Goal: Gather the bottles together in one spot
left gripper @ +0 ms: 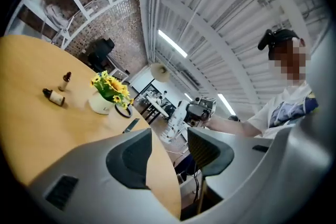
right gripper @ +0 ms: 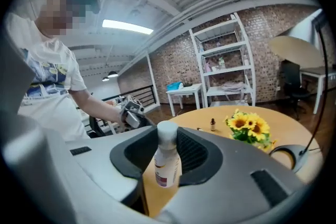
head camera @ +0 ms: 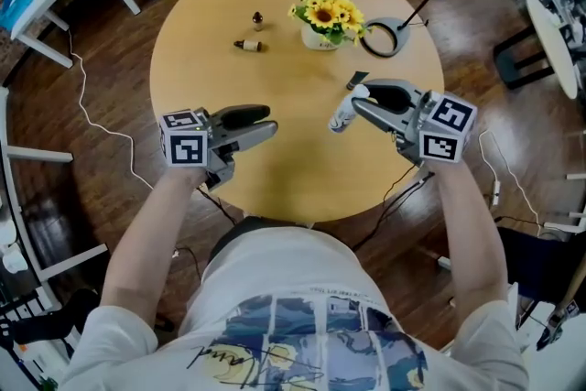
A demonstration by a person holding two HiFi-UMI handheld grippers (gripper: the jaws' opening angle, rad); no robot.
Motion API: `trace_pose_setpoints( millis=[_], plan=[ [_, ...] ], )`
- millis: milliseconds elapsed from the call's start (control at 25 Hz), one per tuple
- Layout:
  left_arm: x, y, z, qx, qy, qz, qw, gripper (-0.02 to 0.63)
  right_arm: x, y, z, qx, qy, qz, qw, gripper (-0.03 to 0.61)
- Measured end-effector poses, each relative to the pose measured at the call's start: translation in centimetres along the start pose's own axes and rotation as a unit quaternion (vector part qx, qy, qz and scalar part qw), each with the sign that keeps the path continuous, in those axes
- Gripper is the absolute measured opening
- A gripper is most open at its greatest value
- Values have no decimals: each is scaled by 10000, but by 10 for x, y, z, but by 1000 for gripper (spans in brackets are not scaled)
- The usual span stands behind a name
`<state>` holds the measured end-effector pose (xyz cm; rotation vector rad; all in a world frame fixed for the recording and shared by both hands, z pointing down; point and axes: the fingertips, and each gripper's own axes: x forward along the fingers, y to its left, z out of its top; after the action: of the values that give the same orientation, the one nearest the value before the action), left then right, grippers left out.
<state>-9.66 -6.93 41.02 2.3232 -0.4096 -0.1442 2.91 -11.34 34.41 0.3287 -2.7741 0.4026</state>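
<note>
White bottle's in hand, two little brown ones left on the table

Our right gripper [head camera: 359, 98] is clamped on the white plastic bottle [right gripper: 167, 162] up near its shoulder. It looks light and smooth, so we'd guess it could slip or tilt. The left gripper [head camera: 271, 120] has its jaws apart with nothing between them. Well ahead of it are the upright brown bottle [head camera: 257, 17] and the lying brown bottle [head camera: 248, 45], probably glass, and the lying one might roll, so we'd grab it by the body. The sunflower pot [head camera: 316, 38] and lamp base [head camera: 383, 38] crowd the space ahead of the right gripper.
</note>
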Motion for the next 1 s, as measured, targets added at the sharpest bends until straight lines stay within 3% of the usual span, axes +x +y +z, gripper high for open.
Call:
trace_pose_setpoints(
  millis=[240,400,760,1000],
  plan=[
    [-13,-2,-24,23,184,385,9991,192,14,-55,-3,-468,85,-931,9945,98],
    [-15,-4,-36,-60,216,470,9986,192,39,-93,-16,-505,220,-1439,9881,98],
    [-20,-4,-50,-118,336,508,9981,192,79,-161,-62,-91,528,-2565,9651,98],
    [-20,4,-53,-187,346,405,9984,192,88,-181,-78,108,482,-2995,9528,98]
  ],
)
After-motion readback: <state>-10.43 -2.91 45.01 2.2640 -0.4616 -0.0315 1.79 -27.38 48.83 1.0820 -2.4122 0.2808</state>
